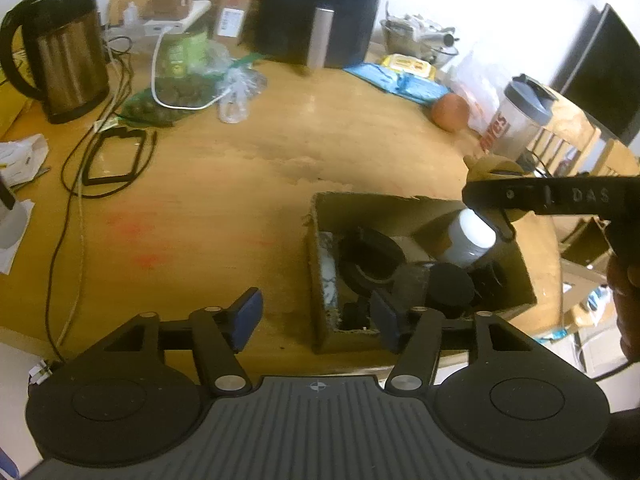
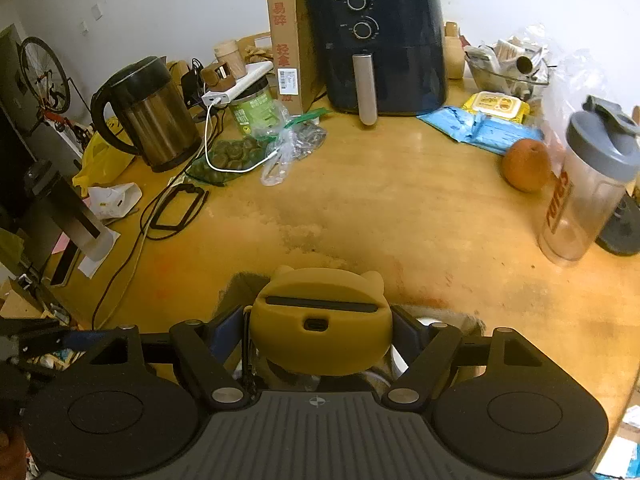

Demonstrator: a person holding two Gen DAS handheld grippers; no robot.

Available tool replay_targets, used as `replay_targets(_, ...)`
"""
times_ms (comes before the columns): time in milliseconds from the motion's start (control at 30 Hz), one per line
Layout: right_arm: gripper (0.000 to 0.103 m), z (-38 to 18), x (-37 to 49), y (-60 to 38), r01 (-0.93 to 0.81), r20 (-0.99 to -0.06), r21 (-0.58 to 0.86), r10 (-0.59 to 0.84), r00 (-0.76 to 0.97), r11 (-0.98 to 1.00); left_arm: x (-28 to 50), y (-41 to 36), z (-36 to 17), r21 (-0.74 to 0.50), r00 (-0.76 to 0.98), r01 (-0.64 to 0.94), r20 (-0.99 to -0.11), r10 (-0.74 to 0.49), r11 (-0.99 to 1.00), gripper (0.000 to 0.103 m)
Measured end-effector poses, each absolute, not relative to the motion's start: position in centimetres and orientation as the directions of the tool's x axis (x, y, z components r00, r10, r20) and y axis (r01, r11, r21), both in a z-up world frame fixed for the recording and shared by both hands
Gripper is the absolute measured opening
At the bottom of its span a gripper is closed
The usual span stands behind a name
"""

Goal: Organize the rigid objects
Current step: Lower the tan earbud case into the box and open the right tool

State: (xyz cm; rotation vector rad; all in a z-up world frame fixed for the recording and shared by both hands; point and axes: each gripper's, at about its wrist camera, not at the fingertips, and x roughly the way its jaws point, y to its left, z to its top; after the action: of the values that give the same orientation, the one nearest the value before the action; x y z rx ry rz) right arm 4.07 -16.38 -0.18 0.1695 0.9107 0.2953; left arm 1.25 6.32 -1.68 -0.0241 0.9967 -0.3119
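Right gripper (image 2: 320,334) pinches yellow cat-eared holder (image 2: 320,320) over crowded cardboard box (image 1: 516,268); left gripper (image 1: 316,316) spread, empty. Risk: holder perches on white jar (image 1: 470,238), topples out.

A mustard-yellow, cat-eared rounded plastic object (image 2: 320,328) is marked by a black slot. The open cardboard box (image 1: 516,276) is seen in plain brown, with black round parts (image 1: 450,284) and a white-capped jar (image 1: 470,238) inside (one marbled white-and-grey piece too). The round wooden table (image 2: 400,200) is shown honey-yellow with pale worn patches. The air fryer (image 2: 380,44) is coloured dark navy, its handle silver.
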Motion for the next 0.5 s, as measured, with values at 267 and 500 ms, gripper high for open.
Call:
replay_targets(267, 0.103, -0.2, 5.0, -15.4, -0.186, -0.757, 0.217, 0.285, 0.588, 0.958, 1.2, 7.2, -1.7, -0.164, 0.520, 0.214, -0.815, -0.254, 0.963, 0.073)
replay_targets(500, 0.103, -1.8, 4.2, -15.4, -0.143, -0.808, 0.196, 0.242, 0.537, 0.970, 1.4, 6.9, -1.8, -0.159, 0.523, 0.225, -0.813, -0.257, 0.961, 0.077)
